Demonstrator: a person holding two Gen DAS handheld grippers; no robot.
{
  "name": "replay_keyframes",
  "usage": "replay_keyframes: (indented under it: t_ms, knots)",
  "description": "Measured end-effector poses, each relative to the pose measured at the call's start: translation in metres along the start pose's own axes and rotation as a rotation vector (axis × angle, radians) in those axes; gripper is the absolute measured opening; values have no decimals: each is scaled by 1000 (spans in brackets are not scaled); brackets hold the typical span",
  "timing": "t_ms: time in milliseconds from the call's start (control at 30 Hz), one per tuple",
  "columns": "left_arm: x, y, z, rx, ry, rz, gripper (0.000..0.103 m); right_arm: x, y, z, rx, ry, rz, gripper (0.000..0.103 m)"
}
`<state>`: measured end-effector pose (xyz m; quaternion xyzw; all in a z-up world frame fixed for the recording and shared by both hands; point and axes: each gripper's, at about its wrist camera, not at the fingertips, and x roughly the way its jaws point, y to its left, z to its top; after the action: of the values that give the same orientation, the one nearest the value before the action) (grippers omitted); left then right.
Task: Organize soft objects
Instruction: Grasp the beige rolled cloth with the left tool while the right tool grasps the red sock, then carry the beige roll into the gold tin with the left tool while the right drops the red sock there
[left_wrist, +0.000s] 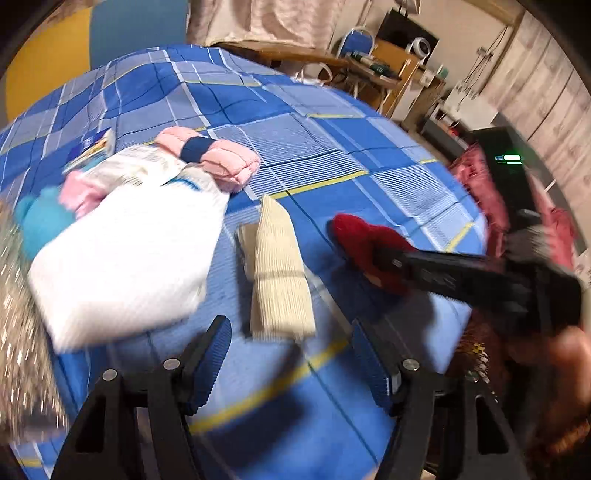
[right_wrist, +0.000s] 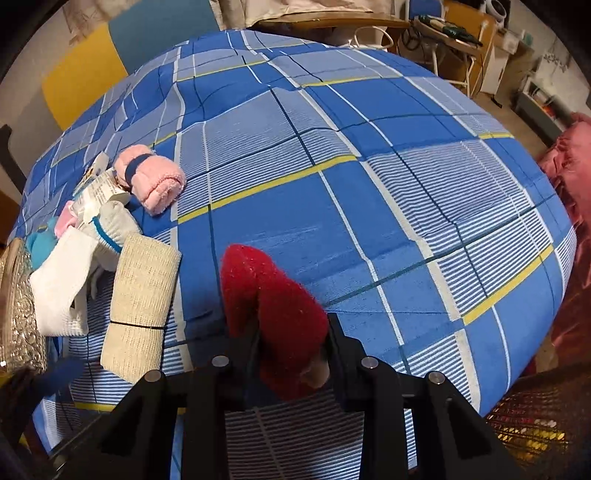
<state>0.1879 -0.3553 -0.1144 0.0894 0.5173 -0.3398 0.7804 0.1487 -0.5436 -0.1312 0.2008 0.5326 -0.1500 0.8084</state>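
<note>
On a blue plaid bed (left_wrist: 325, 122) (right_wrist: 369, 206) lie several soft items. My right gripper (right_wrist: 291, 332) (left_wrist: 373, 254) is shut on a fuzzy red sock (right_wrist: 269, 295) (left_wrist: 365, 236), pinching its near end against the bed. My left gripper (left_wrist: 291, 343) stands open just over the bed, nothing between its blue pads. Just beyond it lies a folded beige ribbed cloth (left_wrist: 277, 273) (right_wrist: 142, 299). To the left sit a white cloth (left_wrist: 125, 258) (right_wrist: 62, 280), a pink roll with a navy band (left_wrist: 214, 158) (right_wrist: 151, 177) and a teal item (left_wrist: 40, 218) (right_wrist: 40, 243).
A glittery silver container (left_wrist: 18, 332) (right_wrist: 18, 325) stands at the left edge. A patterned red basket (right_wrist: 535, 428) sits at the lower right. A pink ruffled bedspread (left_wrist: 480, 184) (right_wrist: 569, 162) hangs off the right side. Desk and chair (left_wrist: 373, 62) stand beyond the bed.
</note>
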Motion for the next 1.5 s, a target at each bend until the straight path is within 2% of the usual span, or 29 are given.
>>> replay_keyframes:
  t_ms: [67,133,200,267,300,333,467,700,967,1100,1333,1500]
  knots:
    - [12,1,9,-9,9,-13,68,0,-7,3,20,6,22,32]
    - [23,1,14,-10,12,29,68,0,-8,4,30,8,31,32]
    - [32,-2,17,13,12,42,68,0,-6,5,20,6,23,32]
    - [42,-1,15,22,23,74,54,0,-4,5,15,3,20,32]
    - [42,0,14,33,10,89,44,-1,-3,6,10,-3,19,32]
    - [40,-1,12,50,-6,103,39,-2,-3,6,6,-9,18,32]
    - [31,2,3,67,-2,94,37,-11,1,4,-16,-46,48,32]
    - [-11,14,-42,22,-63,32,36,-17,20,0,-69,-72,125,32]
    - [-78,38,-96,-35,-164,4,36,-15,45,-10,-161,-95,86,32]
    - [-118,64,-122,-86,-217,22,36,-13,52,-17,-176,-86,84,32]
    - [-177,125,-160,-181,-290,96,36,-21,66,-31,-206,-117,85,32]
    - [-210,183,-182,-272,-322,186,36,-36,74,-49,-191,-155,115,32]
